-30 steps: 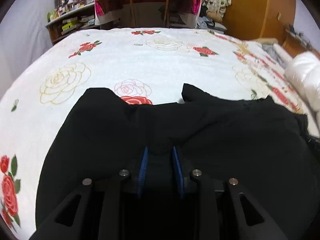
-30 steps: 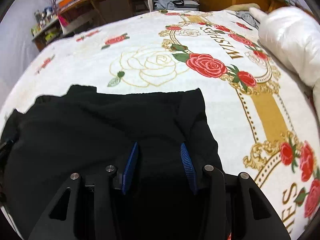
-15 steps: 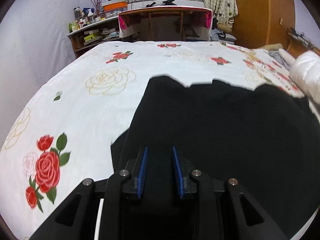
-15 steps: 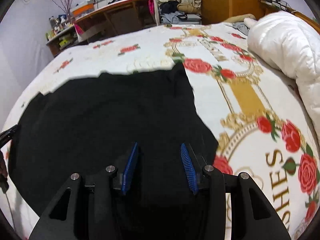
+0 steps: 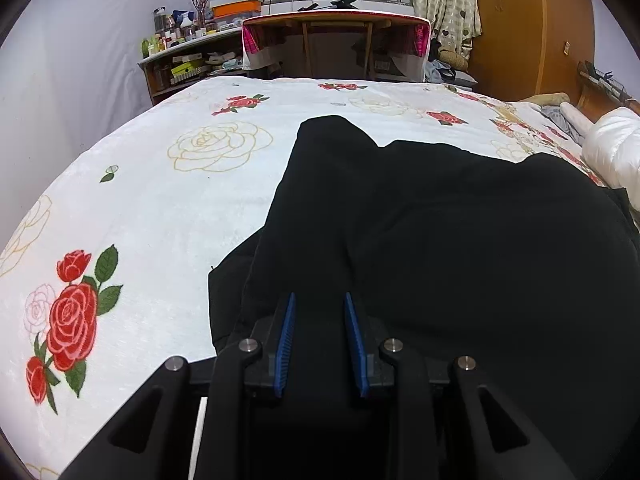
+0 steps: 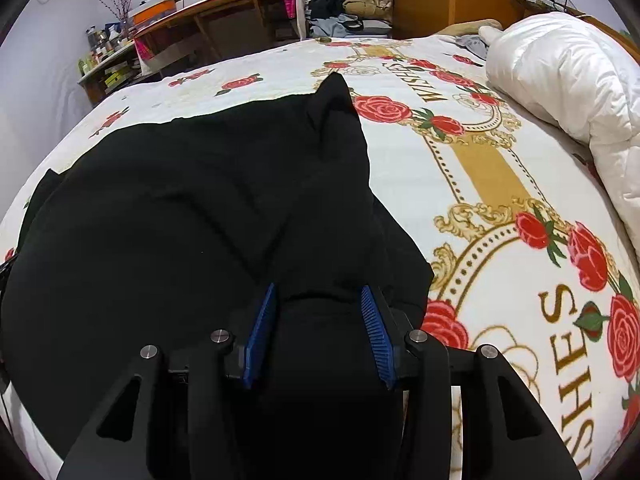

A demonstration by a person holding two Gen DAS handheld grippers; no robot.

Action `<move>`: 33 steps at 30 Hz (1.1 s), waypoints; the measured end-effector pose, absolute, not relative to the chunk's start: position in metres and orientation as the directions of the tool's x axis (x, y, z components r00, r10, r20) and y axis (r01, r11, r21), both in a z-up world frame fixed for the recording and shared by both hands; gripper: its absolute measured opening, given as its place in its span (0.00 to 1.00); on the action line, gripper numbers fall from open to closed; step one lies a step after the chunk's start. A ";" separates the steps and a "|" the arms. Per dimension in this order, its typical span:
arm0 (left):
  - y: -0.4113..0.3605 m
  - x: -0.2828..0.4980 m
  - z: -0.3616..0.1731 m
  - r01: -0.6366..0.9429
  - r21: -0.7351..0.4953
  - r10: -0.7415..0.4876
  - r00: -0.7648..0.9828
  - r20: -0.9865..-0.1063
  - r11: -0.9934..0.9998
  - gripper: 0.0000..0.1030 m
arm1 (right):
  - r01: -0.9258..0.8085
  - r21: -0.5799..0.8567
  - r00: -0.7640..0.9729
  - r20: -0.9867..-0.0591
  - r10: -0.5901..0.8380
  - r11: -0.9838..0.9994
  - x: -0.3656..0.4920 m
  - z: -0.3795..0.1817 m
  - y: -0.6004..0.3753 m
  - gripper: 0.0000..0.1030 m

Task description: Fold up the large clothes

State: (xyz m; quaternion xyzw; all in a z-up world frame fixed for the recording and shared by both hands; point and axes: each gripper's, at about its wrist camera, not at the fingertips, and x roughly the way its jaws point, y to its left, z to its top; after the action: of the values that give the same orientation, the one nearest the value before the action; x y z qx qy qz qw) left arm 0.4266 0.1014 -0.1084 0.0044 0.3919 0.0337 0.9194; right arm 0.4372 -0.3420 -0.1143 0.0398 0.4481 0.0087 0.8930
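Note:
A large black garment [image 5: 460,240] lies spread on the bed, with its near edge lifted and doubled over the rest. My left gripper [image 5: 320,304] is shut on a bunch of that black cloth at the garment's left side. In the right wrist view the same black garment [image 6: 192,200] fills the left half. My right gripper [image 6: 318,300] is shut on a thicker bunch of its right edge. A narrow flap of cloth reaches toward the far side of the bed. Black fabric fills the gap between both pairs of blue pads.
The bed carries a white rose-printed blanket [image 5: 168,216] with a gold band and lettering [image 6: 492,168]. A white duvet [image 6: 568,80] is heaped at the right. Beyond the bed stand a wooden desk [image 5: 336,44], a cluttered shelf [image 5: 180,60] and a wooden wardrobe [image 5: 532,28].
Both grippers drew back toward the near edge with the cloth. The garment's far edge now reaches farther across the bed, and more of the room beyond shows.

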 end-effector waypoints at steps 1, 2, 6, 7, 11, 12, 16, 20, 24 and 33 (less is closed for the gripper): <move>0.101 0.427 -0.109 -0.058 0.034 0.065 0.690 -0.721 0.998 0.28 | 0.021 0.077 0.598 -0.800 0.049 0.997 0.438 -0.115 -0.342 0.43; 0.102 0.427 -0.109 -0.057 0.031 0.062 0.689 -0.722 0.998 0.28 | 0.023 0.075 0.597 -0.801 0.046 0.997 0.439 -0.115 -0.342 0.43; 0.104 0.429 -0.111 -0.055 0.016 0.050 0.682 -0.729 0.998 0.28 | 0.028 0.067 0.590 -0.806 0.037 0.997 0.441 -0.117 -0.341 0.43; 0.104 0.430 -0.110 -0.054 0.017 0.049 0.678 -0.733 0.998 0.28 | 0.028 0.060 0.587 -0.809 0.033 0.998 0.442 -0.118 -0.340 0.44; 0.110 0.433 -0.096 -0.041 0.006 0.032 0.646 -0.763 0.999 0.27 | 0.034 0.045 0.558 -0.830 0.018 0.998 0.448 -0.106 -0.340 0.47; 0.114 0.430 -0.088 -0.044 -0.010 0.021 0.649 -0.761 0.999 0.27 | 0.045 0.054 0.561 -0.827 0.020 0.998 0.445 -0.095 -0.343 0.47; 0.135 0.410 -0.068 -0.044 -0.047 -0.005 0.675 -0.737 0.998 0.30 | 0.058 0.127 0.599 -0.798 0.067 0.990 0.426 -0.075 -0.361 0.52; 0.162 0.397 -0.072 -0.063 -0.139 -0.063 0.658 -0.750 0.988 0.42 | 0.061 0.235 0.583 -0.797 0.157 0.970 0.413 -0.080 -0.378 0.66; 0.174 0.389 -0.079 -0.068 -0.225 -0.128 0.650 -0.749 0.972 0.52 | 0.052 0.297 0.575 -0.790 0.214 0.954 0.408 -0.088 -0.382 0.70; 0.170 0.414 -0.108 -0.030 -0.279 -0.205 0.605 -0.769 0.960 0.72 | 0.064 0.414 0.524 -0.788 0.322 0.908 0.419 -0.121 -0.395 0.91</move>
State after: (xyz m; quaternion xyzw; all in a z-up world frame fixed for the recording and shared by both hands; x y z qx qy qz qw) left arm 0.4143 0.1704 -0.1082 -0.1327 0.4417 -0.0495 0.8859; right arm 0.4190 -0.3945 -0.1212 0.2004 0.4817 0.0759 0.8497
